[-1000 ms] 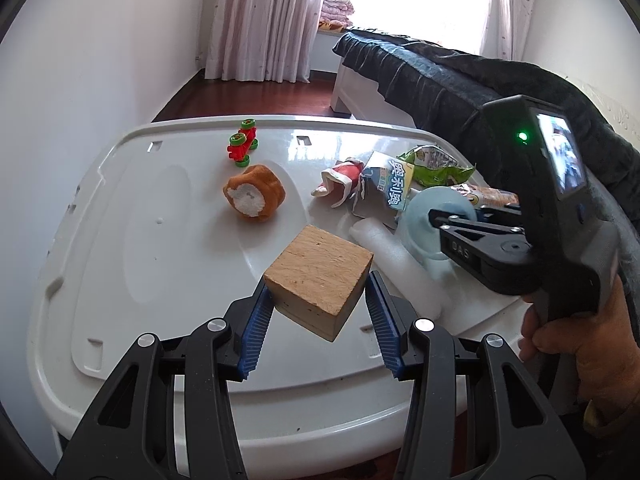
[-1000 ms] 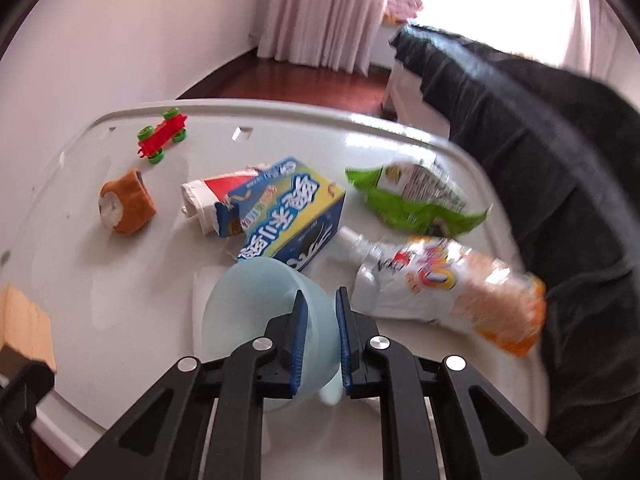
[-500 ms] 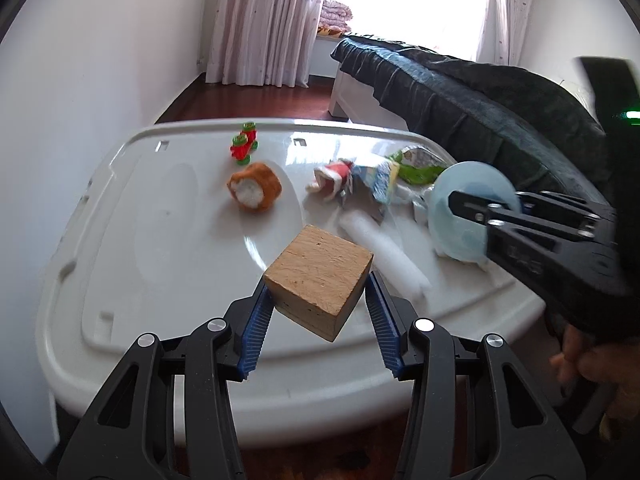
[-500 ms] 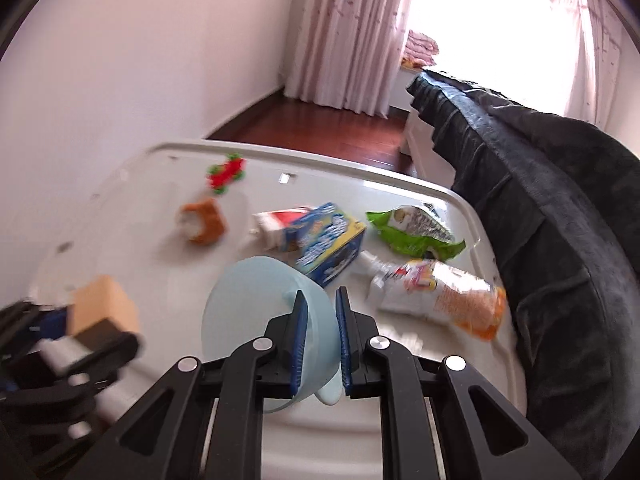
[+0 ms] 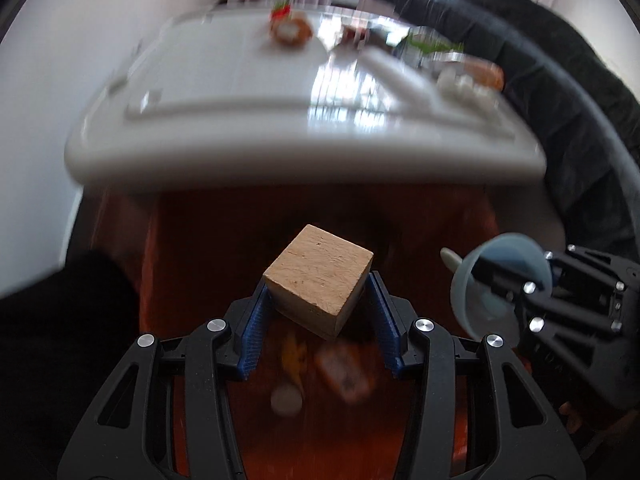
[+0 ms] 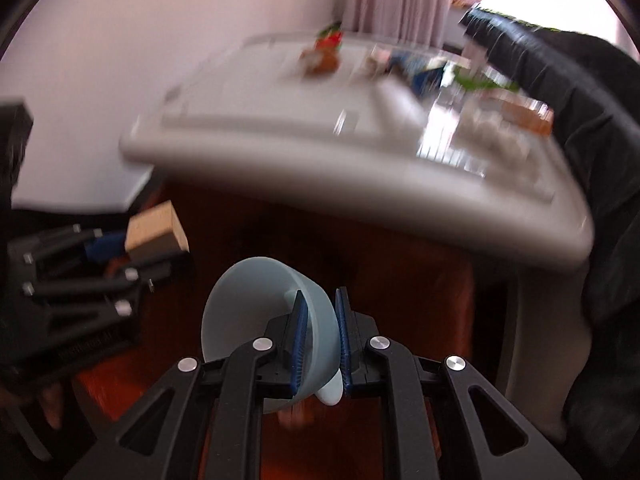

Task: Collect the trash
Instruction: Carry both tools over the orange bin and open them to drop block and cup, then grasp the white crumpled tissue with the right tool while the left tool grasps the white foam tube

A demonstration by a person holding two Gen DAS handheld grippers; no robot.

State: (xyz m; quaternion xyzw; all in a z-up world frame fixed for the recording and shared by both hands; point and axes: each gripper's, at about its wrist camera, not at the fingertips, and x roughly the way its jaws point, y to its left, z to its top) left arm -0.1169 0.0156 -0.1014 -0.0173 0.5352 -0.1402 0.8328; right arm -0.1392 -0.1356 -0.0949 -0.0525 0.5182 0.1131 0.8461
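Note:
My left gripper [image 5: 318, 302] is shut on a wooden block [image 5: 319, 280], tilted on its corner, above the red-brown floor in front of the white table [image 5: 240, 152]. In the right wrist view that block [image 6: 156, 232] shows at the left. My right gripper [image 6: 320, 336] is shut on the wall of a pale blue funnel [image 6: 256, 312]; the left wrist view shows this funnel [image 5: 500, 280] at the right. Blurred wrappers, a blue carton [image 6: 420, 68] and an orange pouch [image 5: 480, 72] lie on the table's far right.
Below my left gripper, blurred items lie on the floor [image 5: 348, 376]. A dark sofa [image 5: 560, 100] runs along the table's right side. An orange toy [image 5: 290, 32] and a red-green toy [image 5: 280, 10] sit at the table's far end. A white wall stands left.
Both grippers have drawn back off the table and tipped downward, still carrying the block and the funnel. The table's front edge now lies ahead of them and the floor shows below.

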